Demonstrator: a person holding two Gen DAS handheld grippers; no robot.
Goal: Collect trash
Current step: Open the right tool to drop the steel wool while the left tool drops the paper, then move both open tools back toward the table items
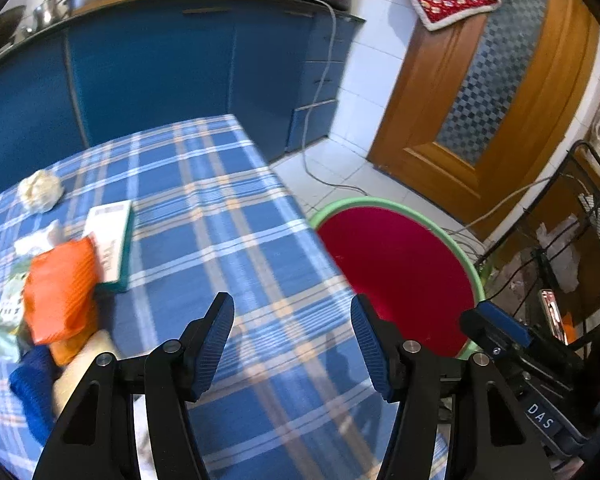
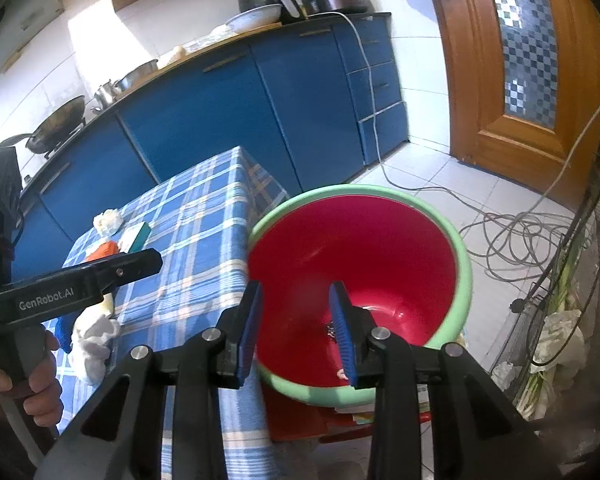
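Observation:
A red basin with a green rim [image 2: 360, 264] stands beside the table; it also shows in the left wrist view [image 1: 400, 272]. My right gripper [image 2: 296, 332] is open and empty above the basin's near side. My left gripper [image 1: 292, 344] is open and empty over the blue plaid tablecloth [image 1: 228, 216]. Trash lies on the table's left: an orange wrapper [image 1: 60, 292], a white and teal box [image 1: 112, 244], a crumpled white tissue [image 1: 40, 190], a green packet [image 1: 8, 308]. A little debris [image 2: 332, 330] lies in the basin's bottom.
Blue kitchen cabinets [image 1: 160, 68] stand behind the table. A wooden door [image 1: 488, 92] is at the right. Cables [image 2: 520, 236] lie on the tiled floor. A black wire rack [image 1: 572, 240] stands at the far right. A white cloth [image 2: 94, 336] hangs at the table's near edge.

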